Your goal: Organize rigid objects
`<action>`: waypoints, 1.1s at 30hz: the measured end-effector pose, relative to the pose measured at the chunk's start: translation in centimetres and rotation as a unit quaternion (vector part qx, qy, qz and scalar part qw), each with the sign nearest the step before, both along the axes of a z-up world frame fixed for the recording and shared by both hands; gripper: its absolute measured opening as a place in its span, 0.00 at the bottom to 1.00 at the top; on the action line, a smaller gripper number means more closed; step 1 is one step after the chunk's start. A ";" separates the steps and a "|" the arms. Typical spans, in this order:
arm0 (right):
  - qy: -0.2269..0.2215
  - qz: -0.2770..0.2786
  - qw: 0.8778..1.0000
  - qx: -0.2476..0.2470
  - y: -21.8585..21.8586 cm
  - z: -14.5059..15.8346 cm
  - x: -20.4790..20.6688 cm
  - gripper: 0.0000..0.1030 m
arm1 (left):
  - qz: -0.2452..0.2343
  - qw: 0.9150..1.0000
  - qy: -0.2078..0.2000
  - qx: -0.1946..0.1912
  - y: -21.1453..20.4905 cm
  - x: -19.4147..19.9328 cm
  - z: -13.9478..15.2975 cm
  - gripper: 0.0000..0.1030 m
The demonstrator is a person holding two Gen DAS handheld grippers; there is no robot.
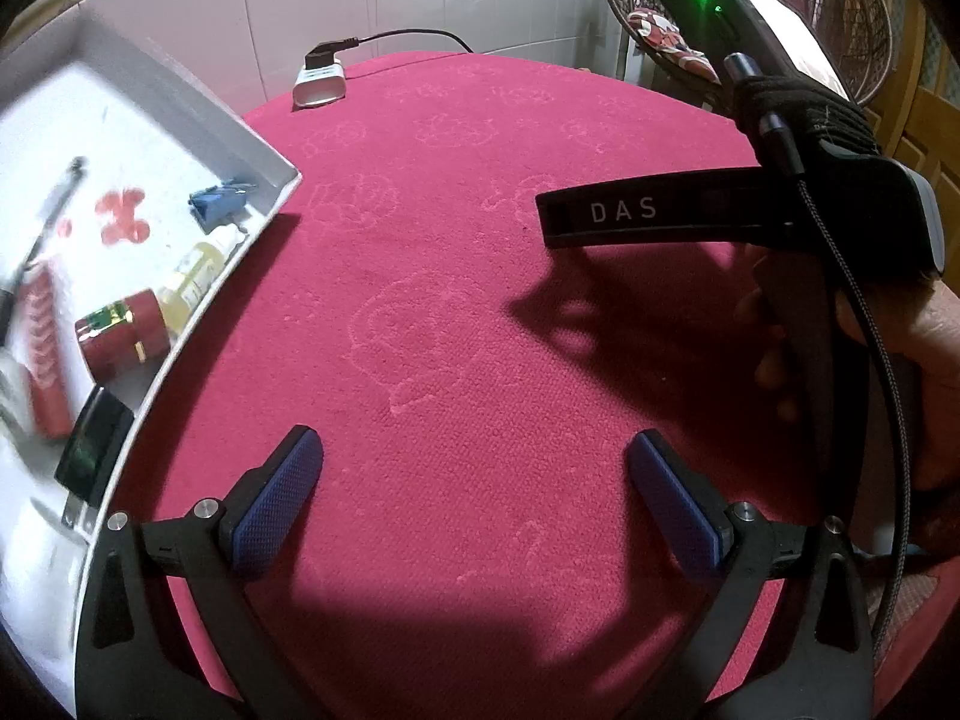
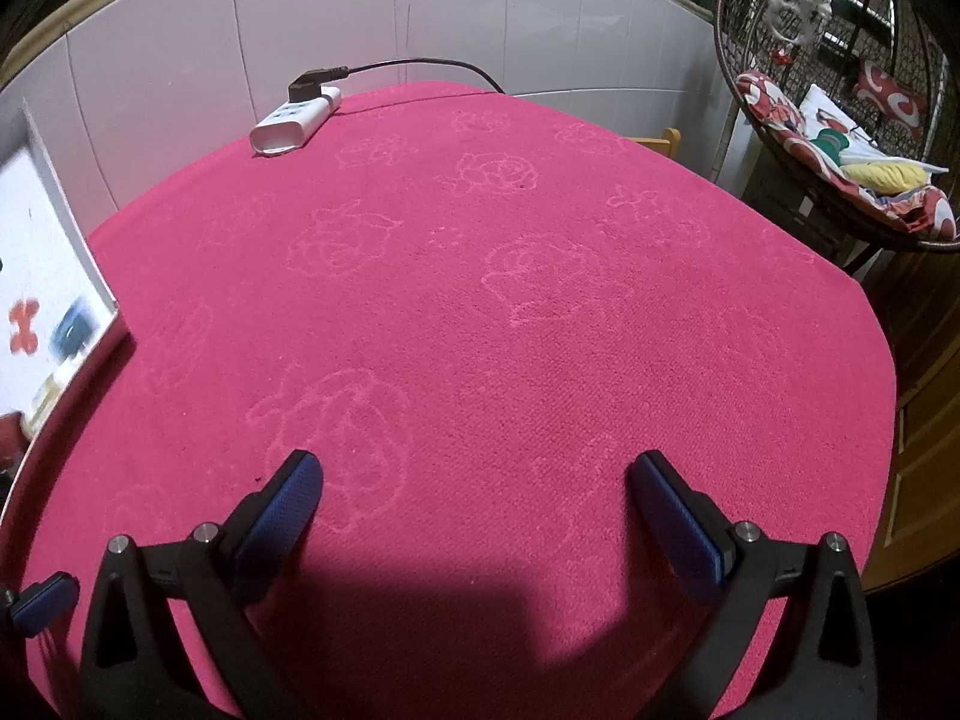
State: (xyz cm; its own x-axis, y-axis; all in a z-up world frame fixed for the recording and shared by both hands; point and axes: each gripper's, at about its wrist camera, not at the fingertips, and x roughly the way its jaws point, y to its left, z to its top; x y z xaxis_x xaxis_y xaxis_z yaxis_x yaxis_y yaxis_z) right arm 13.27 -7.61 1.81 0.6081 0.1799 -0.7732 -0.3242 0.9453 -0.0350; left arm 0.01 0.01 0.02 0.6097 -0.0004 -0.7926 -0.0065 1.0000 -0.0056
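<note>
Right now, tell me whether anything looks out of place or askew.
Nothing stands out. The small items, including the red jar and yellow bottle, lie inside the white tray. Only the power strip sits on the red cloth, at its far edge.

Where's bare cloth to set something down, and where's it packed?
Free: the wide pink tablecloth between the white tray on the left, the power strip at the far edge, and both open grippers, left and right. Crowded: inside the tray, where the red jar, dropper bottle and blue item cluster along its near wall.
</note>
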 end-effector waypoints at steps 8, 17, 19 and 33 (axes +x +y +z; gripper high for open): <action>0.000 0.000 1.000 0.000 -0.1 0.0 0.0 1.00 | 0.000 1.000 0.000 0.000 0.2 0.2 0.0 1.00; 0.000 0.000 1.000 0.000 0.0 0.0 0.0 1.00 | 0.000 1.000 0.000 0.000 0.0 0.1 -0.1 1.00; 0.000 0.000 1.000 0.000 0.0 0.0 0.0 1.00 | 0.000 1.000 0.000 0.000 0.0 0.0 -0.1 1.00; -0.001 0.000 1.000 0.000 0.0 0.0 0.0 1.00 | 0.000 1.000 0.000 0.000 0.0 0.0 0.0 1.00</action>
State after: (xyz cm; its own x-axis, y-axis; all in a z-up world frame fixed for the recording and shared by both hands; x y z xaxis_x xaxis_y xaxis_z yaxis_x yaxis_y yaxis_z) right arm 13.28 -7.64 1.80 0.6092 0.1801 -0.7723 -0.3242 0.9453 -0.0353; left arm 0.00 0.01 0.07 0.6094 -0.0004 -0.7929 -0.0059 1.0000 -0.0051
